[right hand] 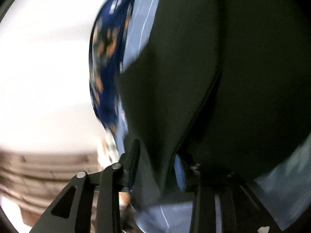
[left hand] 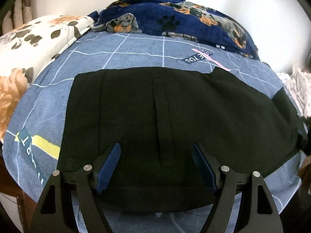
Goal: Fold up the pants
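Black pants lie spread flat on a blue-grey grid-patterned bedsheet, waistband toward the camera. My left gripper hovers over the near part of the pants, its blue-padded jaws wide apart and empty. In the blurred right wrist view the pants fill the frame as a lifted sheet of dark cloth. A fold of it runs down between the fingers of my right gripper, which look shut on it.
A navy dog-print blanket is bunched along the far side of the bed. A white floral quilt lies at the left. White crumpled cloth lies at the right edge. A white wall stands behind.
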`<state>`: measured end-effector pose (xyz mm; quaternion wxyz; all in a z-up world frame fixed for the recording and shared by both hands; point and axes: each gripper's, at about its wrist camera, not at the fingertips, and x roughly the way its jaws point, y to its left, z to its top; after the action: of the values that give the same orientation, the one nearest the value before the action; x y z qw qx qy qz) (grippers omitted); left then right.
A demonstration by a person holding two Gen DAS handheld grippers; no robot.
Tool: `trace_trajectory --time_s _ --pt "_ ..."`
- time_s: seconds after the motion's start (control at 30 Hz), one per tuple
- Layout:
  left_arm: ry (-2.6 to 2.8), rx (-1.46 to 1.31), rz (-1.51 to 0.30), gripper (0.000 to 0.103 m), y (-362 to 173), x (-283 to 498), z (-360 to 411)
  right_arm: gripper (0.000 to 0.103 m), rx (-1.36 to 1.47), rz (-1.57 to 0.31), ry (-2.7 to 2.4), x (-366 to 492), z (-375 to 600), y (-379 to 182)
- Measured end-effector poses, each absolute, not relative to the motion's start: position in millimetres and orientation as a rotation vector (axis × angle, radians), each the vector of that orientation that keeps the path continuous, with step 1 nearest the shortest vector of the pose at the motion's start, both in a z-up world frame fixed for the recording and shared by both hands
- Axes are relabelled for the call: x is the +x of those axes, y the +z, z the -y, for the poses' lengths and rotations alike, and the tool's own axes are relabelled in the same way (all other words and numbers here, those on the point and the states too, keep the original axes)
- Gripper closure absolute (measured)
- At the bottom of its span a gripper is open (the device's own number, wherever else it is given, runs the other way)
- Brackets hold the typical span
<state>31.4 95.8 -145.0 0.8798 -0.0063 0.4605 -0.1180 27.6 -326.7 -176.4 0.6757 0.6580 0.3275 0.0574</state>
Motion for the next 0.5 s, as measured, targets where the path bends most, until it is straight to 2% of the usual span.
trace_trajectory --time_s 0.27,0.37,0.4,0.43,0.5 --pt "-0.234 0.006 -0.956 0.026 -146.5 31.2 -92.6 0.069 1.493 -0.539 -0.016 56.3 459.3 -176.4" --pt "-0.227 0.026 -0.953 0.025 -147.5 30.4 -89.6 0.072 1.48 -0.526 -0.046 69.8 484.5 -176.6" --pt "-0.224 0.033 -0.952 0.024 -147.8 29.8 -88.5 0.078 1.456 -0.541 -0.053 75.4 490.4 -175.3" --pt "-0.221 0.038 -0.952 0.024 -147.9 29.9 -87.8 0.095 1.406 -0.574 -0.087 80.0 495.1 -171.1" --pt "-0.22 0.046 -0.954 0.024 -148.1 30.3 -86.8 0.098 1.355 -0.593 -0.125 80.3 499.1 -164.1"
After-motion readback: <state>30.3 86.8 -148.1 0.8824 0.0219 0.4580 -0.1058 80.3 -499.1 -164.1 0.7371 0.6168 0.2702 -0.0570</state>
